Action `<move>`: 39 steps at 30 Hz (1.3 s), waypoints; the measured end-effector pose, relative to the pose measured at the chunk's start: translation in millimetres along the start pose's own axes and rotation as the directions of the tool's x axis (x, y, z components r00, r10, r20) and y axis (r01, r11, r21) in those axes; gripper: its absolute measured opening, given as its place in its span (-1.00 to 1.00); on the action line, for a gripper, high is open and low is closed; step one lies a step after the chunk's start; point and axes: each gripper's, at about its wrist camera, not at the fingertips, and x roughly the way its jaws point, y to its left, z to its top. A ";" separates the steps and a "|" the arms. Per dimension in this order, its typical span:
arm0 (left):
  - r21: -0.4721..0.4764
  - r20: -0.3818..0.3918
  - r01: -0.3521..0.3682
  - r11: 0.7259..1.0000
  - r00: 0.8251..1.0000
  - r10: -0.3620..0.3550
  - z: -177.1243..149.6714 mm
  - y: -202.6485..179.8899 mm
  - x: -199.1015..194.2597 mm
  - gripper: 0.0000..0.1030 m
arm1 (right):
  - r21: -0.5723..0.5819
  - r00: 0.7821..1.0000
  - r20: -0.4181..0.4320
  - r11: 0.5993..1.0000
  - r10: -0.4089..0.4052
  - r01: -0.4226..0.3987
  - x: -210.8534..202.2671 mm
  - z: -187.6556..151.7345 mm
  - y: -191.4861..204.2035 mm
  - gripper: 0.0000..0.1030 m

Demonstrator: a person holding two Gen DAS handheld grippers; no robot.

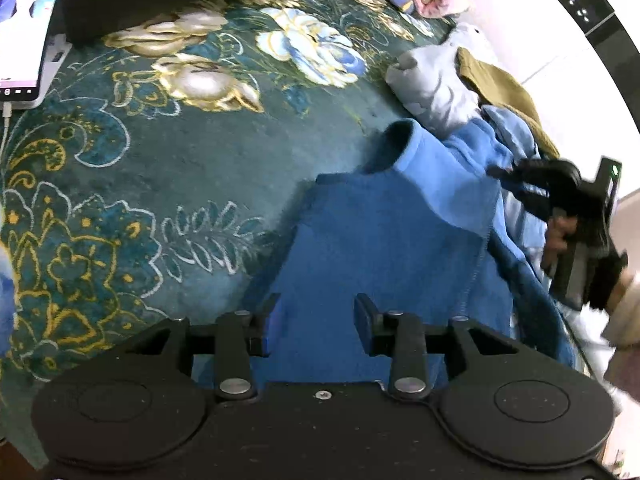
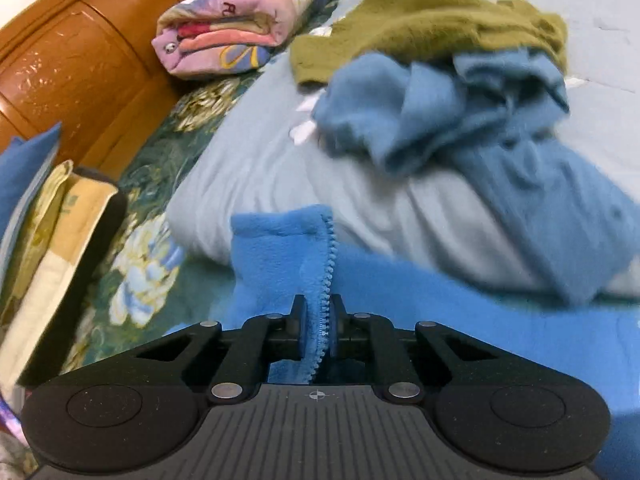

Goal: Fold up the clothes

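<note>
A bright blue fleece jacket (image 1: 380, 232) lies spread on the dark green flowered bedspread (image 1: 160, 160). My left gripper (image 1: 320, 320) hovers over its near part, jaws apart, with the fleece lying flat beneath the gap and neither pad pressing on it. My right gripper (image 2: 319, 320) is shut on the jacket's (image 2: 280, 248) zipper edge, the teeth running up between its pads. In the left wrist view the right gripper (image 1: 500, 172) shows at the jacket's far right side, held by a hand (image 1: 560, 236).
An olive garment (image 2: 420, 16) and a paler blue garment (image 2: 460, 112) are heaped on a light grey-blue quilt (image 2: 280, 168). Folded pink flowered bedding (image 2: 240, 28) rests by the wooden headboard (image 2: 80, 60). A lit tablet screen (image 1: 20, 28) and a pillow (image 2: 60, 220) lie at the bed's edge.
</note>
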 end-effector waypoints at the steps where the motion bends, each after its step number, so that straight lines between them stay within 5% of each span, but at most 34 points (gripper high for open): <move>1: 0.002 -0.003 -0.001 1.000 1.000 0.001 -1.1 -2.4 1.0 -0.30 | 0.002 0.999 -0.037 1.000 0.010 -0.010 5.4 4.5 0.6 -0.82; 6: 0.036 -0.012 0.009 0.999 1.000 -0.009 -4.3 -19.6 2.5 -0.18 | -0.088 0.998 -0.064 0.996 0.020 -0.025 -12.1 3.9 9.7 -0.59; 11: 0.118 -0.066 0.032 0.992 0.998 -0.024 -14.4 -49.1 6.8 -0.15 | -0.058 0.999 0.030 0.998 0.016 -0.014 -108.1 -11.2 -24.7 -0.28; 14: 0.168 -0.125 0.059 0.984 0.991 -0.038 -30.1 -68.0 12.1 -0.08 | -0.034 0.989 0.065 0.990 -0.134 0.136 -182.4 -43.2 -73.6 -0.04; 16: 0.205 -0.172 0.082 0.975 0.984 -0.047 -42.8 -82.7 18.2 -0.08 | -0.020 0.970 0.033 0.970 -0.241 0.242 -219.0 -75.1 -104.4 -0.01; 19: 0.262 -0.218 0.116 0.958 0.974 -0.059 -58.8 -106.0 25.9 -0.07 | 0.029 0.941 -0.069 0.942 -0.332 0.334 -253.4 -126.1 -146.9 0.35; 22: 0.308 -0.242 0.149 0.940 0.967 -0.074 -72.3 -129.9 31.6 -0.06 | 0.091 0.930 -0.157 0.933 -0.331 0.348 -264.8 -171.4 -177.0 0.34; 29: 0.373 -0.229 0.151 0.915 0.971 -0.067 -94.1 -169.7 31.4 -0.04 | 0.197 0.973 -0.129 0.957 -0.192 0.215 -238.7 -195.5 -218.2 0.31; 34: 0.376 -0.193 0.118 0.919 0.980 -0.047 -101.2 -183.3 24.7 -0.04 | 0.173 0.987 -0.159 0.984 -0.026 0.054 -234.8 -190.5 -214.2 -0.62; 39: 0.355 -0.143 0.083 0.931 0.989 -0.033 -97.6 -186.6 22.5 -0.03 | 0.171 0.981 -0.151 0.981 0.120 -0.094 -246.5 -200.8 -165.4 -0.72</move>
